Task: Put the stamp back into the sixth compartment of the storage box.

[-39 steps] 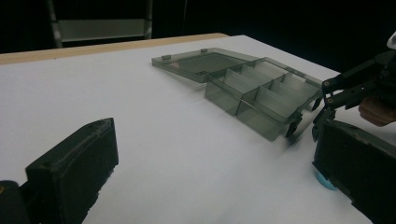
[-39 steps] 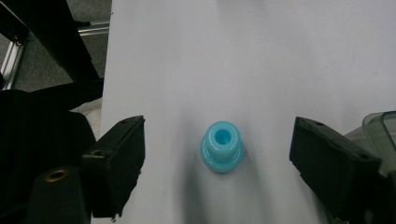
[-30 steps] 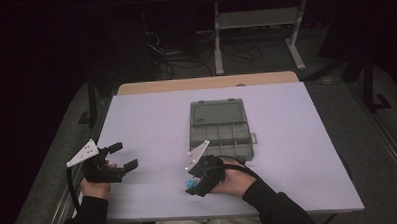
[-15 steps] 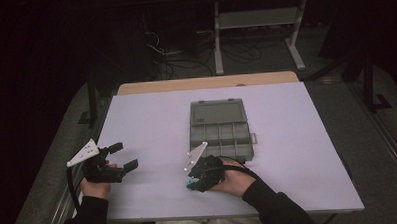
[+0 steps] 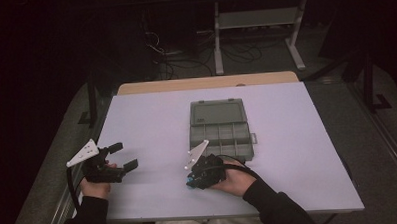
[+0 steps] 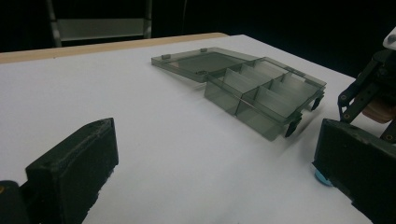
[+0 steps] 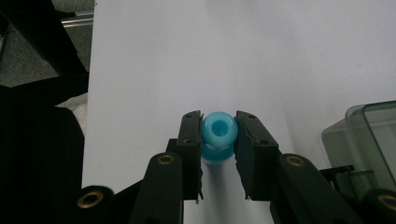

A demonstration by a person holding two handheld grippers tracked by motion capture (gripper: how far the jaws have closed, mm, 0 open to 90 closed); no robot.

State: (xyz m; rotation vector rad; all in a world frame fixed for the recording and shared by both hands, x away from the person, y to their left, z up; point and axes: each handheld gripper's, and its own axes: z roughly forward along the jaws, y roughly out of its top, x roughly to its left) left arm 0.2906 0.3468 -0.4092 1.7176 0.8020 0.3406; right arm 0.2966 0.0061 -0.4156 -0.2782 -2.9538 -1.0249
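Jaws of the right gripper (image 7: 218,140) have just been closing and now pinch a small, glossy blue ring-shaped bead (image 7: 218,133) between their pads, low over the white table (image 5: 297,138) near its front edge. Just beyond stands the open, smoke-grey plastic compartment box (image 5: 221,128). The left gripper (image 5: 122,155) rests well apart near the table's left edge, its jaws spread with nothing between them.
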